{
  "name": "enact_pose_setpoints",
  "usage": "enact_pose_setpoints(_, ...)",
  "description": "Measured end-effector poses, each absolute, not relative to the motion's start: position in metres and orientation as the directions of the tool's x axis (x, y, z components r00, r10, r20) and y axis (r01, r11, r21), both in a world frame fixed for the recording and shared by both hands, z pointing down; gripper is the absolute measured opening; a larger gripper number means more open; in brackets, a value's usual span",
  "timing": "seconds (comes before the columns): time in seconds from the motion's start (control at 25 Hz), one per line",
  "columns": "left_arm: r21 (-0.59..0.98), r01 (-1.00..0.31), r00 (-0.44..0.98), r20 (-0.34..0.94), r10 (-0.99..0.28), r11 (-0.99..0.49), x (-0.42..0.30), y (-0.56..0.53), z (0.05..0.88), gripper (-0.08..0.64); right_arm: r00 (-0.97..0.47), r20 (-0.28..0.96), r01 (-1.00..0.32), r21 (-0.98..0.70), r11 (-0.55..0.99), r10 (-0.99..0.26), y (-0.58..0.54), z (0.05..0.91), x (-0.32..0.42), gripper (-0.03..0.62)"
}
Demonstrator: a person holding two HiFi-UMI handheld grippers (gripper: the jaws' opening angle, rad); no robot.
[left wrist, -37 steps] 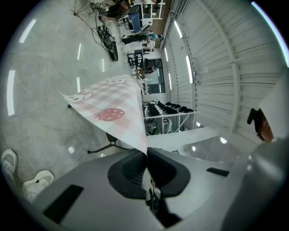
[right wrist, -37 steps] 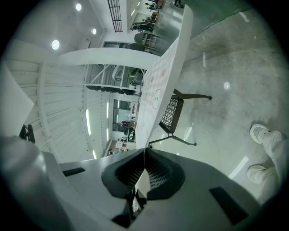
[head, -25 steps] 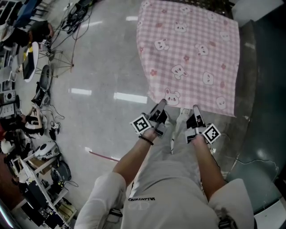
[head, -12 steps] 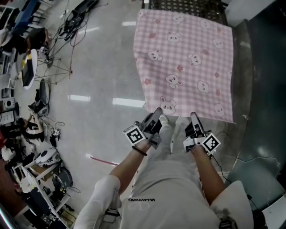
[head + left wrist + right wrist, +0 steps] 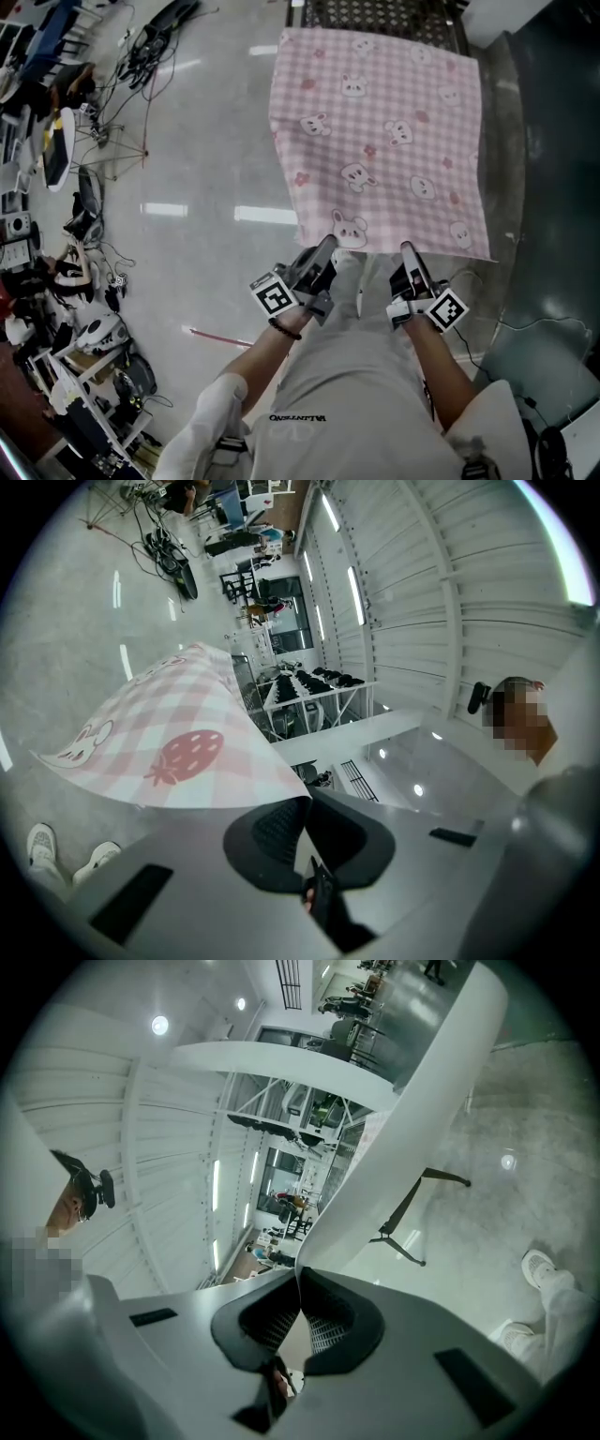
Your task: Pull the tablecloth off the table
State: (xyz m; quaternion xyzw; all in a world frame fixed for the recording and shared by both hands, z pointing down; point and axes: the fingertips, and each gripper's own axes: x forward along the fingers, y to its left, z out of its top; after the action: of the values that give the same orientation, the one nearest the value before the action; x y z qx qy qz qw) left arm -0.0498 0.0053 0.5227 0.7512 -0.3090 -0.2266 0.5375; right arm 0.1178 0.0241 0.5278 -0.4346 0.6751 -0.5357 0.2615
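A pink checked tablecloth (image 5: 384,131) with rabbit prints hangs spread out in front of me, held by its near edge. My left gripper (image 5: 323,251) is shut on the near left corner, and my right gripper (image 5: 408,253) is shut on the near right part of that edge. In the left gripper view the tablecloth (image 5: 178,752) runs out from the closed left gripper (image 5: 305,803), with a strawberry print showing. In the right gripper view the pale underside of the tablecloth (image 5: 412,1119) rises from the closed right gripper (image 5: 300,1283). The cloth's far edge lies by a dark mesh table (image 5: 375,11).
Cables, stands and gear (image 5: 66,234) crowd the shiny floor at the left. A dark raised surface (image 5: 553,187) runs along the right, and a white box (image 5: 497,17) sits at the top right. My shoes (image 5: 42,846) are on the floor below.
The cloth has come nearer and shifted left in the head view, with more of the dark mesh table bared at its far edge. Both grippers have drawn back slightly, still shut on the cloth.
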Motion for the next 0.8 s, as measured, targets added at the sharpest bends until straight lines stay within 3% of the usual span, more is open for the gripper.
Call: enact_pose_setpoints(0.8,0.957,-0.188,0.744,-0.008,-0.668,-0.221,-0.057,0.034,0.458,0.003,-0.552,0.05,-0.243,-0.965,0.104,-0.832,0.045,0.464,0.107,0.009)
